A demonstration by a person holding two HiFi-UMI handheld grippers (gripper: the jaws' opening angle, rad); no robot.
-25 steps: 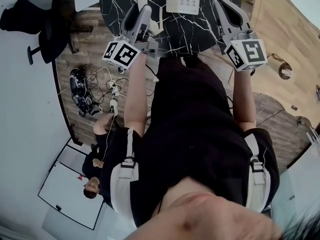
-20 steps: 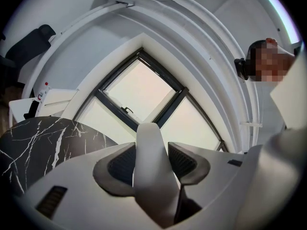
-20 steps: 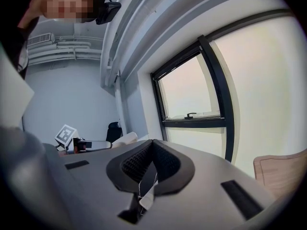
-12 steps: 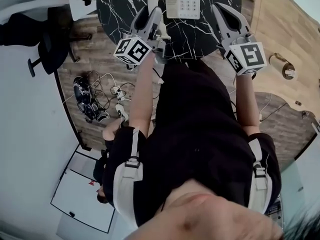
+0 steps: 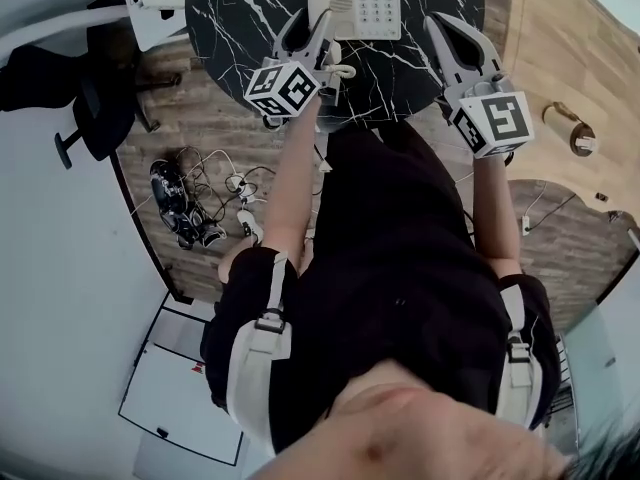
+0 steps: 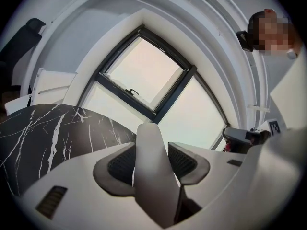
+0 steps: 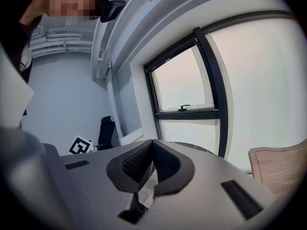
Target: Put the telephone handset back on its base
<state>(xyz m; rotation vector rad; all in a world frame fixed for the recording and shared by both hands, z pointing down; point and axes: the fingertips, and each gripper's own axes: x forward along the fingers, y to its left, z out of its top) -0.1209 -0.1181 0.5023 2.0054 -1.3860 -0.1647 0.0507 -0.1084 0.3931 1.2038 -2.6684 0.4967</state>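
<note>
So the left tool (image 6: 152, 150) is clamped on the white handset (image 6: 152, 190), pads squeezing both its sides. The right tool (image 7: 152, 145) is pinched together on nothing. Both hover at the near edge of the black marble surface (image 5: 235, 13), the handset just left of the base (image 5: 368, 3). Can't tell if they touch.
</note>
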